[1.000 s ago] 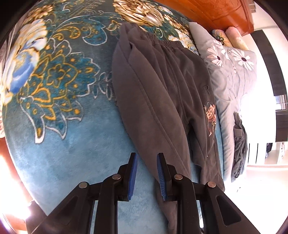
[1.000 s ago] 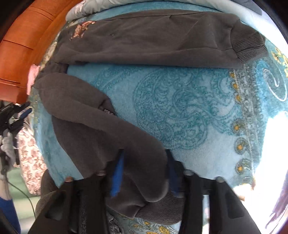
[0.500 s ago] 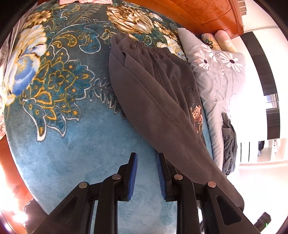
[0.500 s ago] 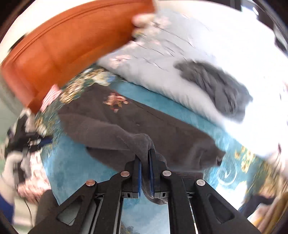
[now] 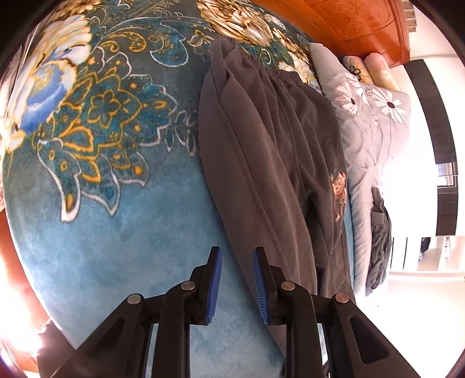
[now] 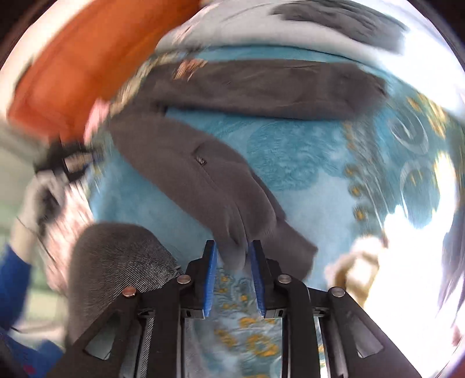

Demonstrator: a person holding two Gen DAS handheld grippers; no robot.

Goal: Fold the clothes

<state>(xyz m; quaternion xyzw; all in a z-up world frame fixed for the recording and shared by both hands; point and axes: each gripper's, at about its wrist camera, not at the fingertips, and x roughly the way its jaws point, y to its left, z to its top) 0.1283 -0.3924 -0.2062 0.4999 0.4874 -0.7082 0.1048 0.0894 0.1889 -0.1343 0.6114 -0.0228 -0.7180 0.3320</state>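
Observation:
Dark grey sweatpants [image 5: 279, 151] with a small cartoon print lie lengthwise on a blue floral blanket [image 5: 101, 203], waistband at the far end. My left gripper [image 5: 237, 261] is open and empty, just left of the near trouser leg. In the blurred right wrist view the pants [image 6: 203, 162] lie spread, one leg far, one leg running toward me. My right gripper [image 6: 232, 256] is partly open with the end of that near leg lying between its blue pads.
A grey flowered quilt [image 5: 375, 128] with a dark garment [image 5: 377, 247] on it lies right of the pants. An orange wooden headboard [image 5: 348, 23] stands at the far end. Another grey garment [image 6: 116, 256] sits near the right gripper's left side.
The right gripper, shut on the trouser leg half a second ago, has dropped toward the blanket and opened partway. The left gripper stays open and has shifted slightly over the blanket.

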